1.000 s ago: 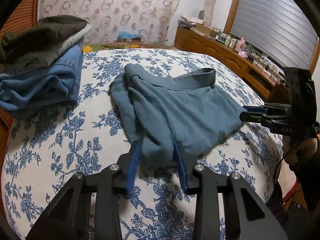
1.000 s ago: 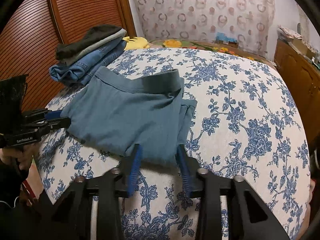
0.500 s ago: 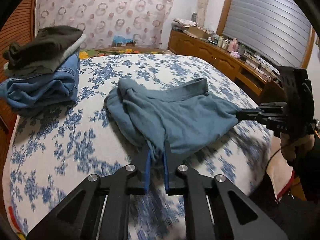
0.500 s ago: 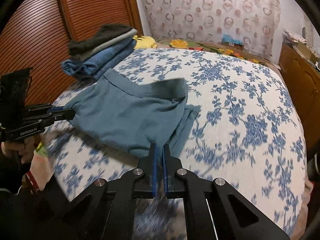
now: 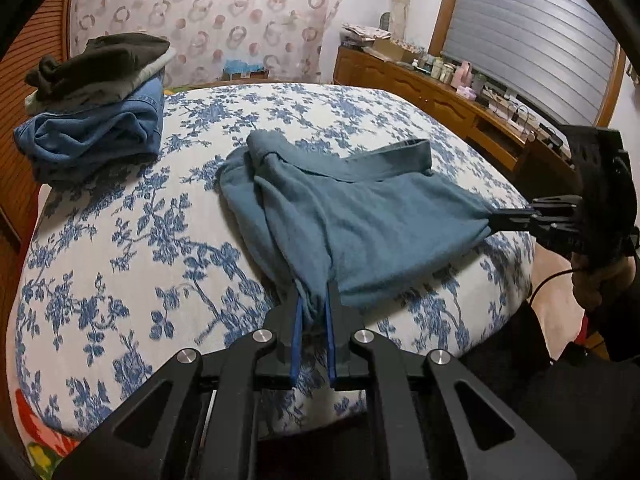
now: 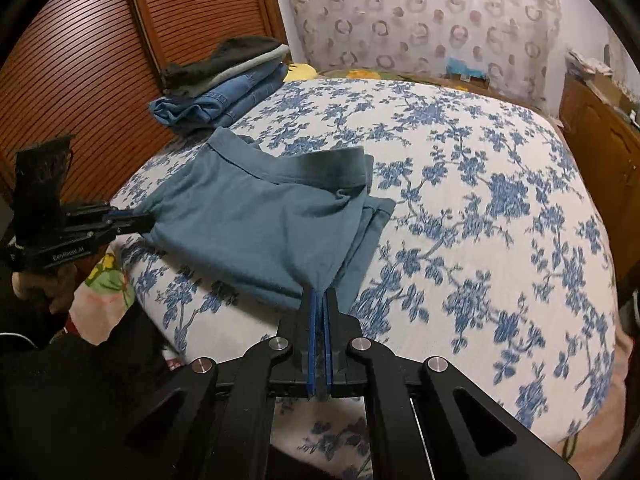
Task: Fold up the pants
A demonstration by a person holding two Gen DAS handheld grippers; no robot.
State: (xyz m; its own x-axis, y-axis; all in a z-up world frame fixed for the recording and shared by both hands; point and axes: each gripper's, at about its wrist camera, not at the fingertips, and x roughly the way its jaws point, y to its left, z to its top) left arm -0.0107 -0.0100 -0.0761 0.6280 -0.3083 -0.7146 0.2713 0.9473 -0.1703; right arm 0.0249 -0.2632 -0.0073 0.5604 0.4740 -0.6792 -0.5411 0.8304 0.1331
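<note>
Both grippers pinched the teal pants on the floral bed.

The left gripper [image 5: 312, 312] and right gripper [image 6: 319, 300] each clamped a near corner of the pants [image 5: 360, 216]; the left one's white label looked like "GenRobot.AI".

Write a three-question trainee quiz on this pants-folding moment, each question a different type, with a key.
1. True or false: the left gripper and the right gripper are both shut on the teal pants.
2. Multiple choice: what lies at the bottom of the stack of folded clothes at the far corner of the bed?
A. blue jeans
B. a white towel
C. a red sweater
3. Fill in: the cover on the bed is white with a ____ floral print.

Key: 1 true; 2 A; 3 blue.
</note>
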